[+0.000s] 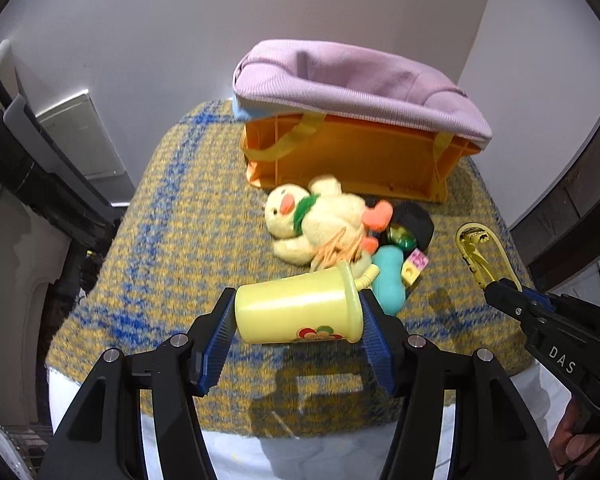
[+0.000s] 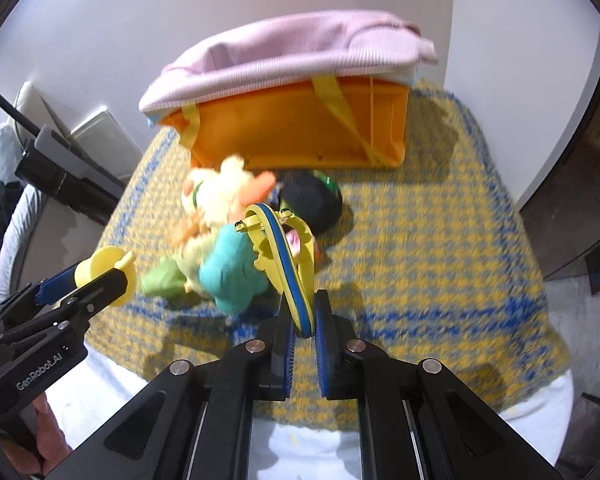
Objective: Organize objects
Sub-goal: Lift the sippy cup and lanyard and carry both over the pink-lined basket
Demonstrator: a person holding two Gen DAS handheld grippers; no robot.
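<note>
A pale yellow lidded cup (image 1: 300,312) lies sideways, lifted off the cloth, with my left gripper (image 1: 298,322) shut on it, blue pads against its base and lid. My right gripper (image 2: 306,320) is shut on the end of a yellow plastic tool with a blue strip (image 2: 282,248), held above the toy pile. In the left wrist view that tool (image 1: 478,248) sticks up from the right gripper (image 1: 496,286) at the right. The cup (image 2: 108,270) and left gripper (image 2: 88,278) show at the left of the right wrist view.
An orange bin (image 1: 352,160) lies on its side at the back, with a pink cloth (image 1: 360,80) draped over it. In front of it lie a plush duck (image 1: 316,220), a teal toy (image 1: 390,280), a black item (image 1: 416,220) and a small block (image 1: 416,264). A yellow-blue woven cloth (image 1: 172,260) covers the table.
</note>
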